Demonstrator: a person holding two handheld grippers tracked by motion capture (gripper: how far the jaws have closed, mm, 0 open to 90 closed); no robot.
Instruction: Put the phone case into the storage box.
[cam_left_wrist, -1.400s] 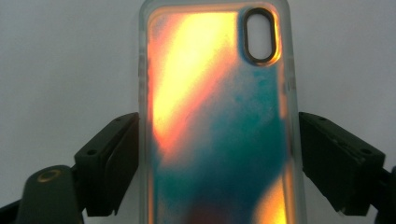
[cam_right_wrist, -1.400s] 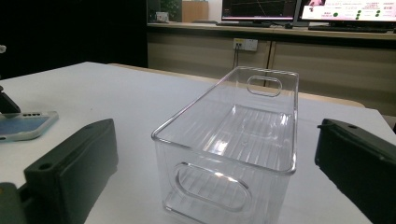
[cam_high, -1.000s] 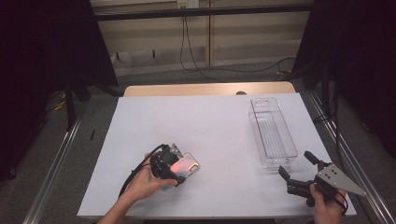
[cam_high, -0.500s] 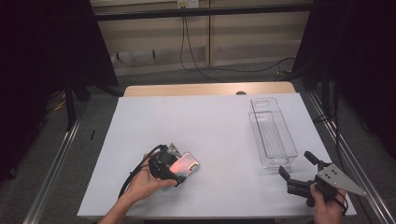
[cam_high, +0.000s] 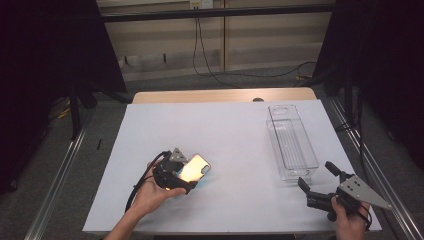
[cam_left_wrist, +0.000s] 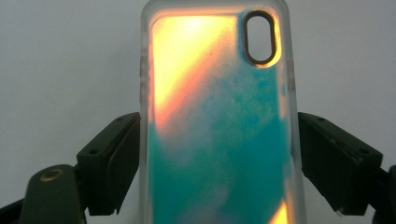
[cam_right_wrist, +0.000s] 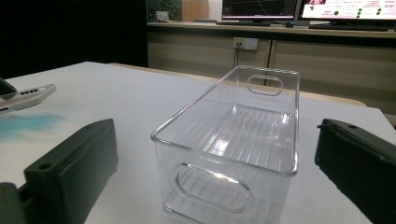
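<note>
Fingers (cam_left_wrist: 112, 163) of your left gripper (cam_high: 186, 176) clasped the phone case (cam_left_wrist: 217, 121) at lower left of the high view.
Your right gripper (cam_high: 320, 182) stood released, lower right, before the clear bin (cam_high: 291, 141); binning the case likely remained undone.

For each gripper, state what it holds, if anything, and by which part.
The left gripper holds the phone case across its width, jaws on its two long side edges. The right gripper holds nothing; its jaws stand open before the clear bin.
</note>
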